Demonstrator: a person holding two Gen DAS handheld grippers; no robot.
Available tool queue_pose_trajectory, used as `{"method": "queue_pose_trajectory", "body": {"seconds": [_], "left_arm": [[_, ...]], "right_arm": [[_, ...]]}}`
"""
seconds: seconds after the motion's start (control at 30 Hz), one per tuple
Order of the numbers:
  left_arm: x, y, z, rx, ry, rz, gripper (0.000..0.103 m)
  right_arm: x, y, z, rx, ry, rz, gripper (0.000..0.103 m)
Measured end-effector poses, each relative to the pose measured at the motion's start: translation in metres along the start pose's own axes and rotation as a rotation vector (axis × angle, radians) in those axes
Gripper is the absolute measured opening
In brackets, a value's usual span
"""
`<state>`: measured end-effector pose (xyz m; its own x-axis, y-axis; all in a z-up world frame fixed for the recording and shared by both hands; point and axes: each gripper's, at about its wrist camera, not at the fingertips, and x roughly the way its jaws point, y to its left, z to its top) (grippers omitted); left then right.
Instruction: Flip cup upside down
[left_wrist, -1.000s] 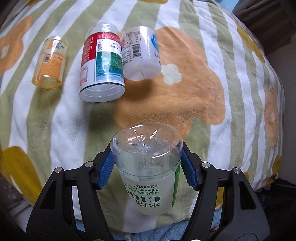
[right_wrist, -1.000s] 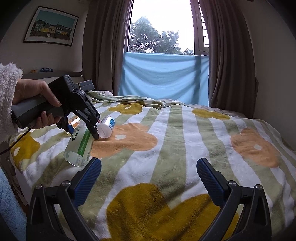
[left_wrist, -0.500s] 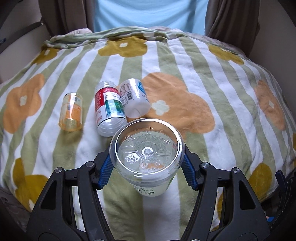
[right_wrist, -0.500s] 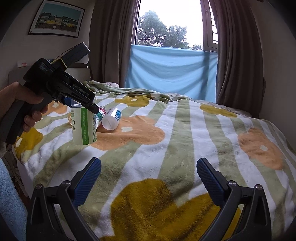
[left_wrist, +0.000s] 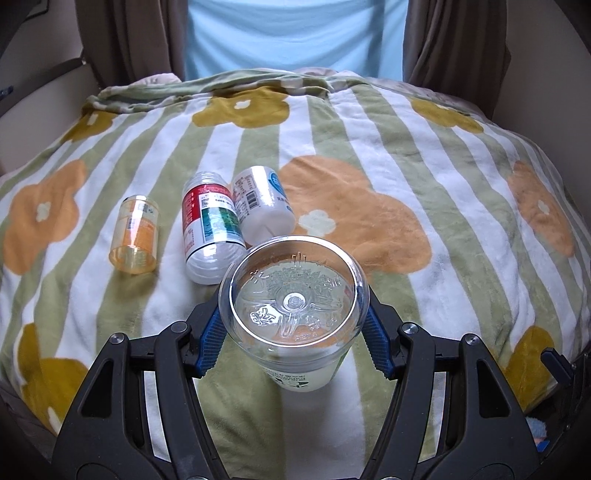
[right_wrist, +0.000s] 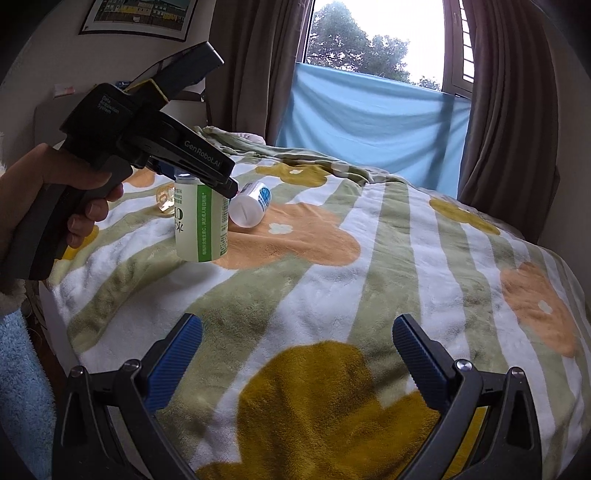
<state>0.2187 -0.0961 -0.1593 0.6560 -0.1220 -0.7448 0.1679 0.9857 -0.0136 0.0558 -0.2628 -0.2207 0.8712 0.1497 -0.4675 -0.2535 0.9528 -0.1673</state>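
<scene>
A: Clear plastic fills the left wrist view: the cup (left_wrist: 293, 314) sits clamped between the blue pads of the left hand-held gripper (left_wrist: 293, 332), its moulded base facing the camera and its mouth pointing down at the blanket (left_wrist: 424, 155). Gripped at the sides near the base, it can be lowered rim-first, I'd say.

B: How many other containers?

A: 3, all lying on their sides just beyond it: an orange-tinted jar (left_wrist: 135, 234), a red-and-green labelled bottle (left_wrist: 210, 227) and a white bottle (left_wrist: 262, 206). The last 2 touch each other; the orange 1 lies apart.

B: And the right wrist view?

A: The cup (right_wrist: 201, 225) hangs upright-inverted, label characters upside down, with its rim just above or barely on the blanket (right_wrist: 369, 277); I cannot tell which. A hand (right_wrist: 55, 199) holds the left hand-held gripper (right_wrist: 207, 181) by its handle. The right hand-held gripper (right_wrist: 295, 354) is spread wide with nothing between its pads, hovering near the bed's front. Only 2 of the lying containers show here, the white bottle (right_wrist: 251, 206) and the orange jar (right_wrist: 165, 198).

B: So 1 cup, nearly set down?

A: Likely; release is what remains.
</scene>
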Motion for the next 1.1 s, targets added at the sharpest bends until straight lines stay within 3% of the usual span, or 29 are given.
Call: {"method": "queue_pose_trajectory", "body": {"seconds": [0.4,0.53,0.6,0.63,0.67,1.1], "left_arm": [[0.006,0.001,-0.006,0.003,-0.011,0.007,0.062],[0.009,-0.002,-0.010,0.025,-0.038,0.039,0.062],[0.011,-0.005,-0.012,0.049,-0.039,0.052,0.078],[0.011,-0.007,-0.013,0.062,-0.040,0.057,0.100],[0.010,-0.009,-0.014,0.075,-0.057,0.067,0.103],[-0.011,0.002,-0.019,0.057,-0.081,0.057,0.103]], "right_arm": [[0.003,-0.001,0.000,0.007,0.010,-0.004,0.103],[0.003,-0.003,0.000,0.015,0.011,-0.006,0.103],[0.003,-0.004,0.000,0.019,0.011,-0.006,0.103],[0.004,-0.004,0.000,0.021,0.013,-0.006,0.103],[0.005,-0.004,0.000,0.022,0.014,-0.005,0.103],[0.006,-0.004,0.000,0.022,0.017,-0.007,0.103]]}}
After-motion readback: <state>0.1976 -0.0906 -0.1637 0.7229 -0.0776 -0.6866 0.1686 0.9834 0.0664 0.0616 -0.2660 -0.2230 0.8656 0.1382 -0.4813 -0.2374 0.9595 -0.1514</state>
